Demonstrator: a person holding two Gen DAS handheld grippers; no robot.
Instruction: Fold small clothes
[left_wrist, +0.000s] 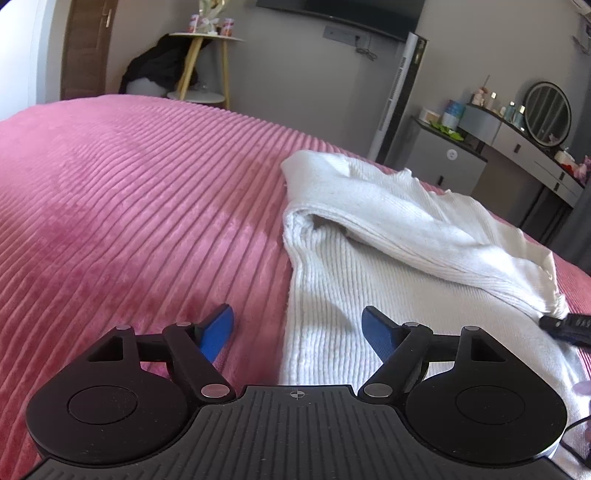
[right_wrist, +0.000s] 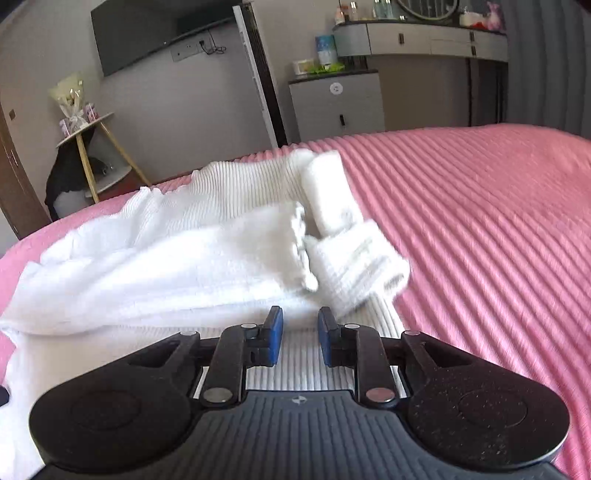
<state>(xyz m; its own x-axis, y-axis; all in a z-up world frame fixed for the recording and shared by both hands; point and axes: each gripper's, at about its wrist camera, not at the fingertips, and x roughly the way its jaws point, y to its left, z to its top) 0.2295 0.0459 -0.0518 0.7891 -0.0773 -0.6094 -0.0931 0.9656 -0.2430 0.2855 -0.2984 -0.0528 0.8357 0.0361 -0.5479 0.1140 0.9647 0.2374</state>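
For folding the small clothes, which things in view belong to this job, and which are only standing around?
Belong to the job:
- white ribbed garment
- pink bedspread under it
- left tongs
- right tongs

Only standing around:
- round mirror
- side table
- wall television

This is a bedroom in a home. A wide bed (left_wrist: 129, 206) with a pink ribbed cover fills most of both views. On the grey wall hangs a dark flat television (right_wrist: 147, 33), with a socket under it. At the side stands a dressing table (left_wrist: 532, 147) with a round mirror (left_wrist: 547, 112) and small bottles on it. Near the brown wooden door (left_wrist: 86, 48) there is a small round side table (left_wrist: 205, 37) with yellow legs. Beside the television stands a tall white tower-shaped appliance (left_wrist: 399, 92).
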